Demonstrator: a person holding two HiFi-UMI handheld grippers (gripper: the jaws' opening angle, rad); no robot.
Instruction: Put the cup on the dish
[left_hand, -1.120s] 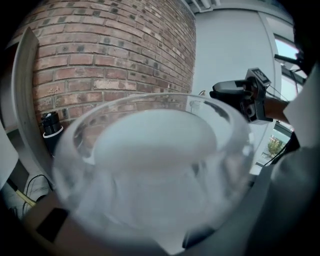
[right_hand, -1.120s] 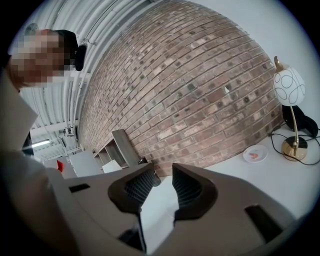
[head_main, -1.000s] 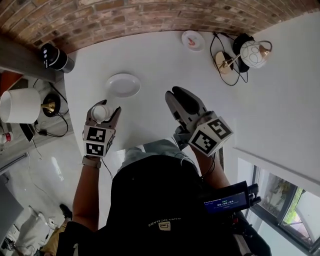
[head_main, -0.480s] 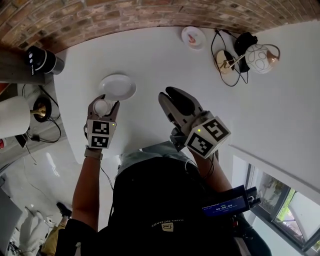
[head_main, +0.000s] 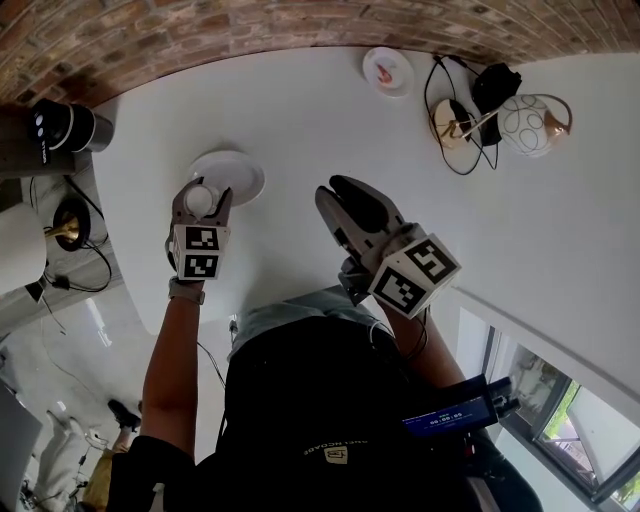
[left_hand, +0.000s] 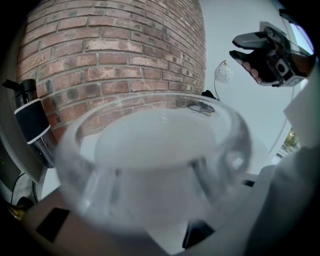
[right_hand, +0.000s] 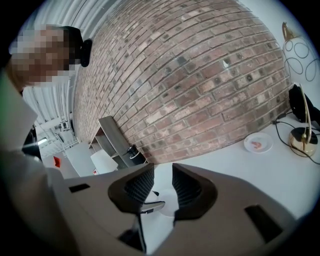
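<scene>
1. Left gripper (head_main: 202, 193): jaws set wide and clamped on the cup (left_hand: 155, 150), a clear glass one held upright that fills the left gripper view.
2. Change: across the last second the left gripper carried the cup from the near tabletop (head_main: 300, 110) edge towards the dish (head_main: 240, 168), which sits by the left edge. The cup now overlaps the dish's near rim; contact cannot be told. Judged: carry almost done, centring, lowering and release remain.
3. Right gripper (head_main: 338, 188): jaws narrowly apart, nothing between them, over mid-tabletop, hardly shifted.
4. Writing: square markers on both gripper cubes. Garment print and waist-screen digits are too small to read. No brand visible on cup or dish.
</scene>
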